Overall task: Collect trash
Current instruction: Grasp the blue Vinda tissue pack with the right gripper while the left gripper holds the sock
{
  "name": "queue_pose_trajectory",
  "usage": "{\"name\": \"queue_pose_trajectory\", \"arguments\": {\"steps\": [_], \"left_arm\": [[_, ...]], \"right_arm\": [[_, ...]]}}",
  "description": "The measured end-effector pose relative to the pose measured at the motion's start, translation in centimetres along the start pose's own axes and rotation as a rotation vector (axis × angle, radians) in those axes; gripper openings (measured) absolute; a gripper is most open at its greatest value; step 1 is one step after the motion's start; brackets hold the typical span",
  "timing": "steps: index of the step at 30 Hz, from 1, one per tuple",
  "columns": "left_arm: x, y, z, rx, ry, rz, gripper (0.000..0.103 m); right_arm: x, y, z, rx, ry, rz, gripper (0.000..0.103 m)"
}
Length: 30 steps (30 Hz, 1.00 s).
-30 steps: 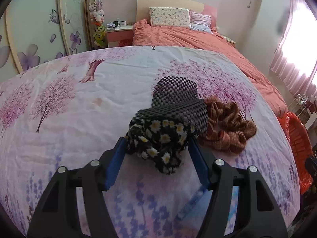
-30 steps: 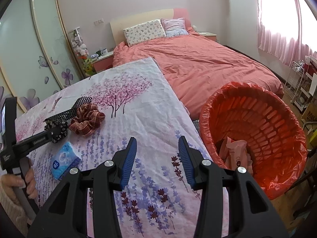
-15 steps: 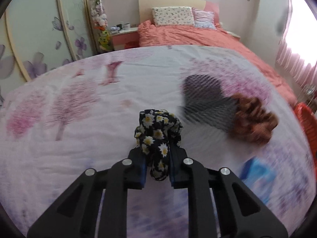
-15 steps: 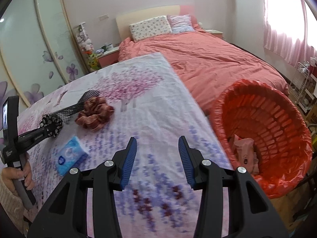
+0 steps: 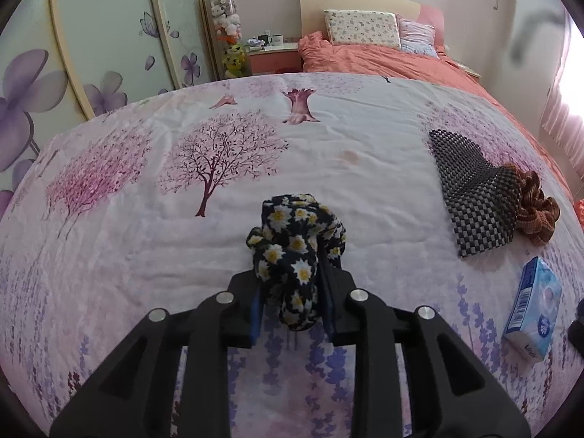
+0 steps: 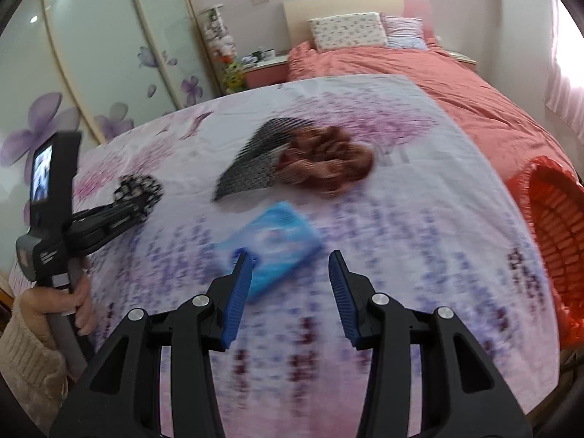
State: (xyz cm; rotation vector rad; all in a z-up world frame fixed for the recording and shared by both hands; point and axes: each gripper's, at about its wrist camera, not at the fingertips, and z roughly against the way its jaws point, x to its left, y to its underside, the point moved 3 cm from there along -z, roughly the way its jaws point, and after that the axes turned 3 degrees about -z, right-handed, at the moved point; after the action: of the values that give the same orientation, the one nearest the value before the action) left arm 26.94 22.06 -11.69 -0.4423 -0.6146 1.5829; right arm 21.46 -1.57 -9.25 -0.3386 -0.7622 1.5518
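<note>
1. The daisy-print scrunchie (image 5: pixel 297 255) is seen between the blue pads of the left hand-held gripper (image 5: pixel 292 303), bunched up and carried clear of the floral sheet (image 5: pixel 153 248); the jaws are opening at this moment, yet the pads are seen pressed against the fabric, so it is judged to be gripped.
2. The scrunchie has been pinched at its middle, presumably so that the soft loop is gathered into 1 lump and cannot slip out sideways.
3. The blue tissue pack (image 6: pixel 272 242) is taken as the landmark. Beyond it lie the black woven mat (image 6: pixel 255 160) and the rust-brown scrunchie (image 6: pixel 325 162), touching each other, the scrunchie resting against the mat's edge.
4. The right hand-held gripper (image 6: pixel 288 292) is held with its jaws parted and nothing between them, just on the near side of the tissue pack, 1 fingertip overlapping the pack's corner in the picture. This pose is judged to be an approach for a grasp on the pack; contact cannot be told through the blur.
5. The orange basket (image 6: pixel 558 233) with its red liner stands well to the right of the tissue pack, beside the bed and below the sheet's edge, a position from which collected items can be dropped in.
6. The left hand-held gripper is seen to the left of the tissue pack in the right wrist view, grasped by a hand (image 6: pixel 62 301) in a cream knitted sleeve.
</note>
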Motion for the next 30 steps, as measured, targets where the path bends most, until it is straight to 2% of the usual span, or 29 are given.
{"name": "queue_pose_trajectory", "arguments": {"steps": [8,12,16,21,23,26,28,30], "left_arm": [[0.3,0.0,-0.1,0.004,0.014,0.015,0.029],[0.3,-0.1,-0.1,0.005,0.014,0.017,0.030],[0.2,-0.1,-0.1,0.005,0.014,0.017,0.030],[0.2,-0.1,-0.1,0.005,0.015,0.018,0.030],[0.1,-0.1,-0.1,0.005,0.016,0.018,0.030],[0.2,-0.1,-0.1,0.005,0.013,0.016,0.030],[0.1,-0.1,0.0,0.005,0.007,0.013,0.030],[0.0,-0.1,0.0,0.006,0.002,0.010,0.030]], "right_arm": [[3.5,0.6,-2.0,0.015,0.031,-0.018,0.045],[4.5,1.1,-2.2,0.007,0.128,0.071,0.045],[2.6,1.2,-1.9,0.012,0.237,0.095,0.045],[-3.1,-0.6,-2.2,0.008,0.357,-0.044,0.045],[-4.8,-0.9,-2.0,0.012,0.347,-0.109,0.045],[-6.3,-1.2,-0.7,-0.009,0.230,-0.209,0.045],[-6.1,-1.5,-0.7,-0.016,0.170,-0.212,0.045],[-5.7,-1.8,-1.1,-0.018,0.144,-0.204,0.054]]}}
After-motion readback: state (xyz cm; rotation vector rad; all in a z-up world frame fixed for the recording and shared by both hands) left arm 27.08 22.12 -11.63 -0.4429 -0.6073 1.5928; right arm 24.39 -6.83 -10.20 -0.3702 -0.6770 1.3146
